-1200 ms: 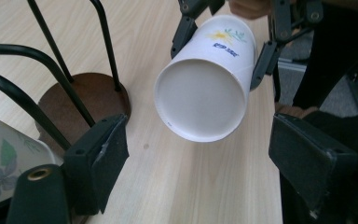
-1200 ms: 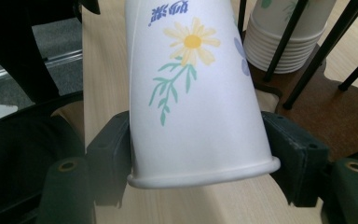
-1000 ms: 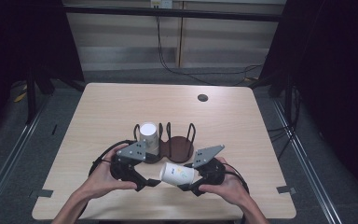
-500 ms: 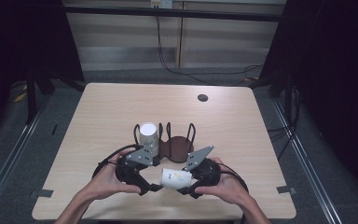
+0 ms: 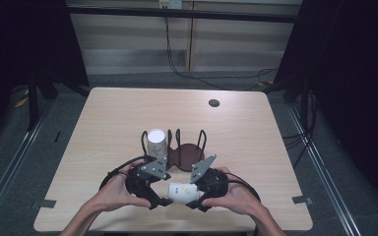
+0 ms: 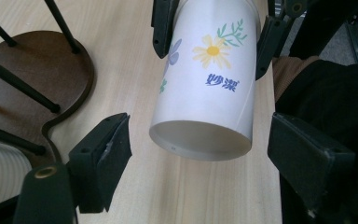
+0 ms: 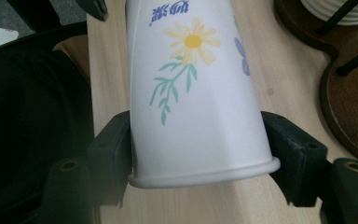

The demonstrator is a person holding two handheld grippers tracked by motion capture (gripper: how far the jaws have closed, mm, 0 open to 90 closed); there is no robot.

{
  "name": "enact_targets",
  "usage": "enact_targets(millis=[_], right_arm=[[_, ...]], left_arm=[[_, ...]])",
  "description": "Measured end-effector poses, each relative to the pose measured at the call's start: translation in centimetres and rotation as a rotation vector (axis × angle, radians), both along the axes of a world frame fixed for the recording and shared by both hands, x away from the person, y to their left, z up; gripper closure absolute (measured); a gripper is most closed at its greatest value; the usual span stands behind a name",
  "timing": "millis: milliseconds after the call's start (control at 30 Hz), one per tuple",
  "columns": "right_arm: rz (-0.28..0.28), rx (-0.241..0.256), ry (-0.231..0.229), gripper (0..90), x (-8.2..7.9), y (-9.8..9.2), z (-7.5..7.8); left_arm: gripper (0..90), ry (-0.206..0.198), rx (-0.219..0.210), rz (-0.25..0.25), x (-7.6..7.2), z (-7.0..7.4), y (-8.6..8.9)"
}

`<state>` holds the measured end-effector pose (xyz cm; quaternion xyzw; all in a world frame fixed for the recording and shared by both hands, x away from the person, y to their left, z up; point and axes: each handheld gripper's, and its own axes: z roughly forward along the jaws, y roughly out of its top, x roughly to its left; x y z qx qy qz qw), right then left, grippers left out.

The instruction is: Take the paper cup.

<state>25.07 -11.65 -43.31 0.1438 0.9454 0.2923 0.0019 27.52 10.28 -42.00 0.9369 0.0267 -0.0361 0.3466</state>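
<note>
A white paper cup (image 5: 182, 191) printed with flowers lies on its side just above the table near the front edge. My right gripper (image 5: 193, 195) is shut on its rim end; in the right gripper view (image 7: 198, 140) both jaws press the cup (image 7: 196, 93) just above the rolled rim. My left gripper (image 5: 160, 198) faces it from the left, open. In the left gripper view (image 6: 200, 135) the cup's (image 6: 205, 79) base end reaches between the jaws with a gap on each side. A hand holds each gripper.
A dark brown cup holder (image 5: 184, 155) with black wire posts stands just behind the grippers, with a stack of white cups (image 5: 156, 141) in its left bay. A small black disc (image 5: 214, 103) lies far back right. The table's front edge (image 5: 167, 229) is close below the hands.
Both grippers and the cup have drifted slightly toward the table's front edge. The right gripper stays shut on the cup and the left stays open.
</note>
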Motion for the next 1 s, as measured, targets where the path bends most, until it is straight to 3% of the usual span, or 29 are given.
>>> enact_targets(millis=[100, 200, 367, 600, 1000], right_arm=[[0.004, 0.005, -0.006, 30.5, 0.1, 0.1, 0.0], [0.012, 0.005, -0.003, 30.4, 0.1, 0.2, 0.0], [0.019, 0.004, 0.000, 30.3, 0.1, 0.5, -0.1], [0.021, 0.004, 0.001, 30.2, -0.1, 0.6, 0.0], [0.025, 0.007, 0.001, 30.0, -0.2, 0.4, 0.1]], left_arm=[[21.8, -0.003, 0.013, -0.008, -0.1, -0.2, -0.3], [29.1, -0.010, 0.022, -0.035, -0.3, -0.3, -0.6], [28.8, -0.022, 0.045, -0.057, -0.5, -0.3, -0.9], [35.9, -0.046, 0.044, -0.070, -0.6, -0.2, -0.9], [35.3, -0.027, 0.049, -0.067, -0.5, -0.4, -1.2]])
